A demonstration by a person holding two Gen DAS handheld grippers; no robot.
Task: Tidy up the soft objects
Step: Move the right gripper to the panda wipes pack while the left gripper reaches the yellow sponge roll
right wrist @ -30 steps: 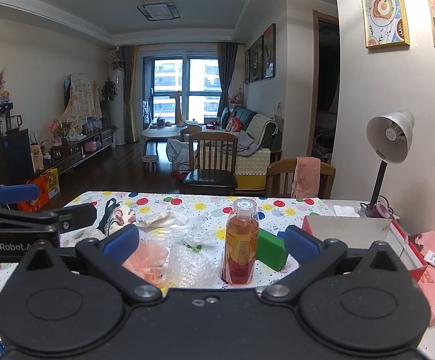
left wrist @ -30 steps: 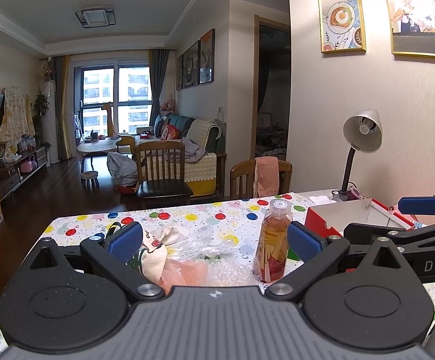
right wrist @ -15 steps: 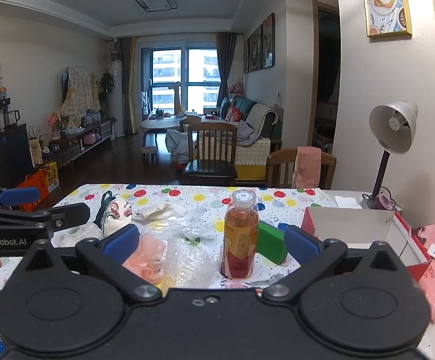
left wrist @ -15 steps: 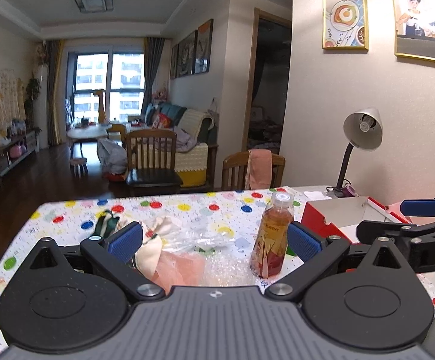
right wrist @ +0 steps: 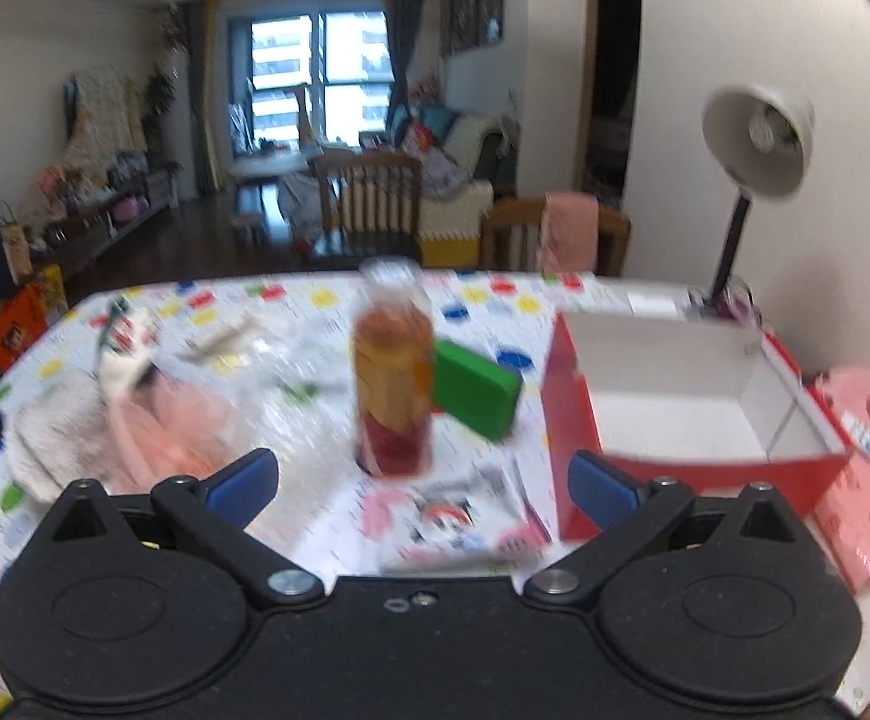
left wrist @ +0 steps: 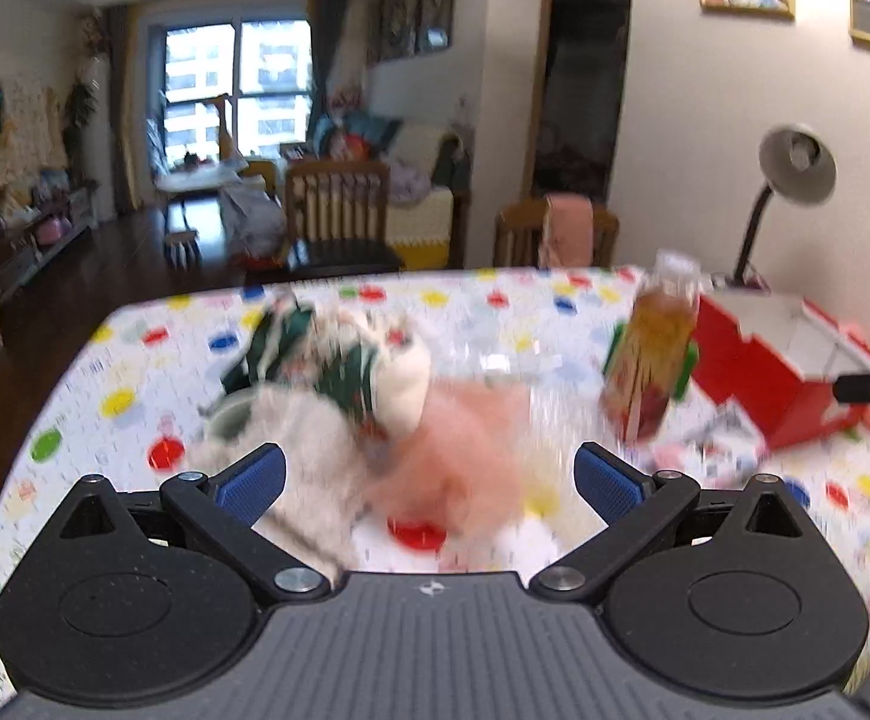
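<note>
A heap of soft things lies on the polka-dot table: a pale fluffy cloth (left wrist: 297,438), a pink gauzy cloth (left wrist: 465,444) and a green-and-white patterned fabric (left wrist: 339,354). My left gripper (left wrist: 429,477) hangs open just above the near side of the heap, holding nothing. The right wrist view shows the same pink cloth (right wrist: 165,426) at the left. My right gripper (right wrist: 420,489) is open and empty, near a bottle of orange drink (right wrist: 393,384). An open red box (right wrist: 687,396) with a white inside stands to the right. Both views are blurred by motion.
A green block (right wrist: 474,390) lies behind the bottle. Clear plastic wrap (right wrist: 291,360) and printed packets (right wrist: 453,522) lie on the tablecloth. A pink packet (right wrist: 867,480) sits right of the box, a desk lamp (right wrist: 753,144) behind it. Wooden chairs (left wrist: 339,210) stand past the table's far edge.
Both grippers have tipped downward and moved forward over the table; the cloth heap now lies just ahead of the left gripper. The jaws stay open.
</note>
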